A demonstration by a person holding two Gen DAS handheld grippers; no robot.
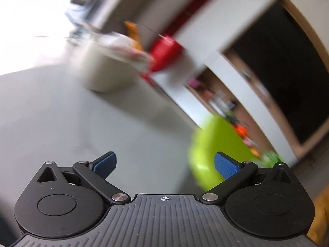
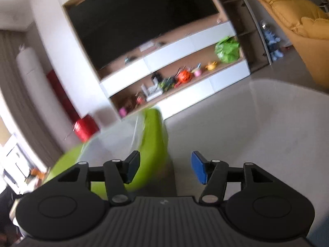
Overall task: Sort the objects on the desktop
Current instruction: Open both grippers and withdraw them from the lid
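Between my left gripper's (image 1: 164,165) blue pads there is only bare grey tabletop (image 1: 61,113); the jaws stand wide apart and hold nothing. Just beyond the right pad I see a lime-green container (image 1: 213,144), heavily blurred, sitting at the table's right edge. Farther off, left of centre, a pale beige tub (image 1: 107,70) rests on the table with blurred, unreadable contents at its rim, and a red object (image 1: 166,51) shows just right of it; I cannot tell whether that one is on the table or behind it.

My right gripper (image 2: 165,167) is likewise spread wide with nothing between the pads. In this view the green container (image 2: 154,135) lies at the left pad, reaching past it toward the middle of the gap, with a clear lid or liner (image 2: 115,138) visible across its top. The pale table surface (image 2: 246,133) runs off to the right.

Beyond the table, I make out a dark television (image 2: 144,20) set into a wooden wall unit, an open shelf (image 2: 185,70) below it holding small colourful toys and a green bag (image 2: 227,49), and a yellow sofa (image 2: 292,10) at far right.
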